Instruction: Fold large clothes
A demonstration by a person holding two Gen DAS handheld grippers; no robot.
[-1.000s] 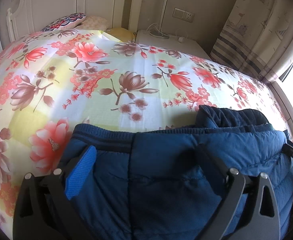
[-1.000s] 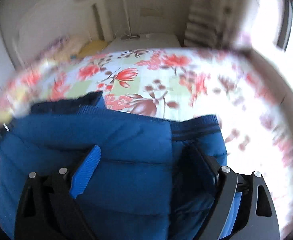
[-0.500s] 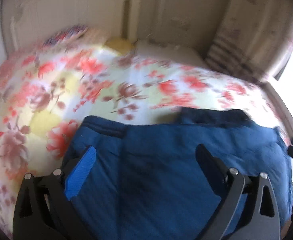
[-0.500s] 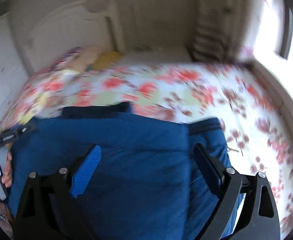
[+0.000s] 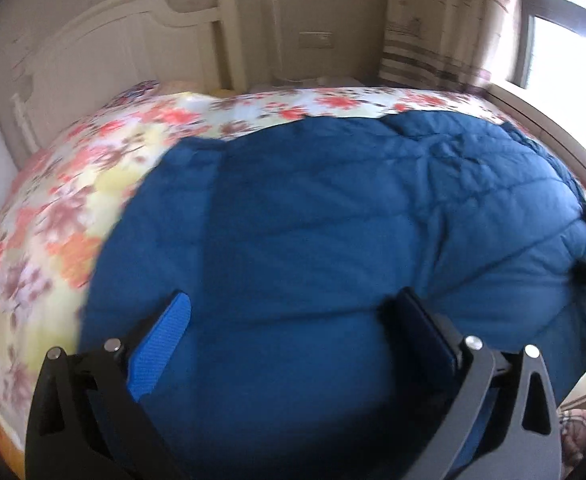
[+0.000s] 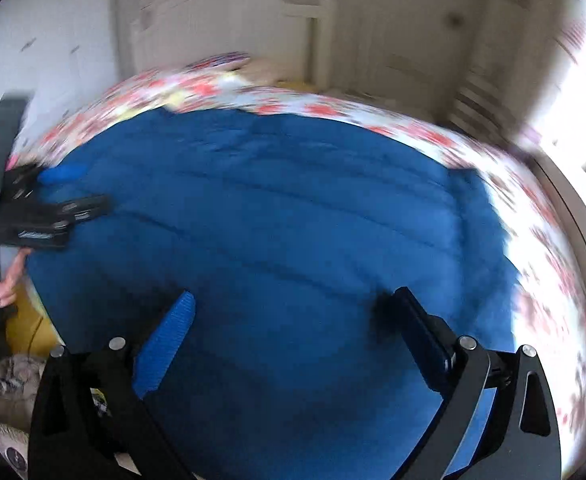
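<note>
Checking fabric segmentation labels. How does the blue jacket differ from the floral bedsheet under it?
The blue jacket is one solid colour; the floral bedsheet is patterned with red and brown flowers on a pale ground. The jacket is puffy, with stitched quilt lines; the bedsheet looks thin and flat. The jacket covers only part of the bed; the bedsheet spreads out past it on several sides. Both are soft fabric lying on the bed.

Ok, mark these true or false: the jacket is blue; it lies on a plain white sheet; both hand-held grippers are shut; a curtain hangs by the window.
The jacket is blue: true.
It lies on a plain white sheet: false, the bedspread is floral.
Both hand-held grippers are shut: false, the left hand-held gripper and the right hand-held gripper both stand open over the jacket.
A curtain hangs by the window: true.
</note>
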